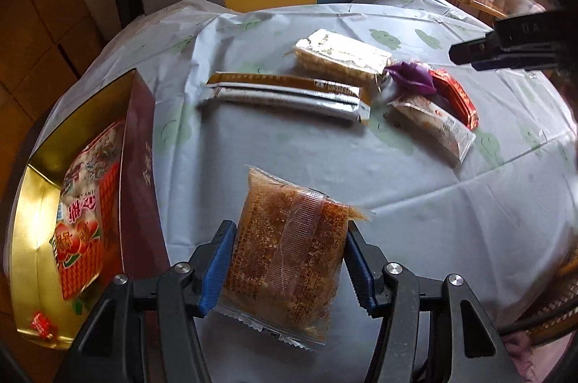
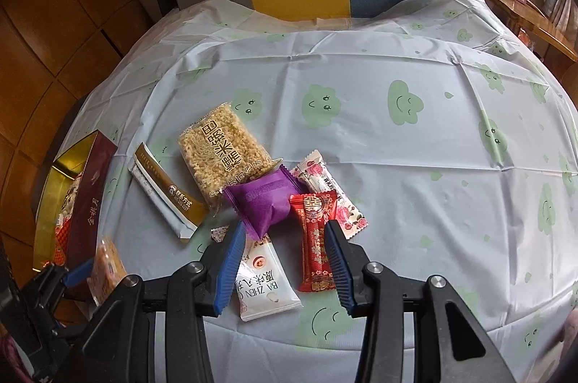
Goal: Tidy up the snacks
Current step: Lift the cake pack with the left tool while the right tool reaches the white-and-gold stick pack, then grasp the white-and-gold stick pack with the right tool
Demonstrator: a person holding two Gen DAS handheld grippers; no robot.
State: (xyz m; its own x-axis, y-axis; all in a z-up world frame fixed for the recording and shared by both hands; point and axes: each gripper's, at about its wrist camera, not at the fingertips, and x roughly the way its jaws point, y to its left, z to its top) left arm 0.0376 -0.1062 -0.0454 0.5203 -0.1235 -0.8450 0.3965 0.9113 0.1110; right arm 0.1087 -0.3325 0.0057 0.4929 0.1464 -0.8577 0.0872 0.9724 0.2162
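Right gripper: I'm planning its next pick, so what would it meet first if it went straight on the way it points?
Probably the red foil candy bar, which lies between the open right gripper fingers, with the white snack packet beside it. Depth is unclear.

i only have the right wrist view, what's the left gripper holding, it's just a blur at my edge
Observer: The left gripper is clamped on a clear packet of brown crispy snack, held above the cloth.
Operator: what's inside the box, i only see its side
Observer: A big red and white snack bag lies in the gold-lined box.
Operator: anything else in there
Observer: One small red candy in the near corner.
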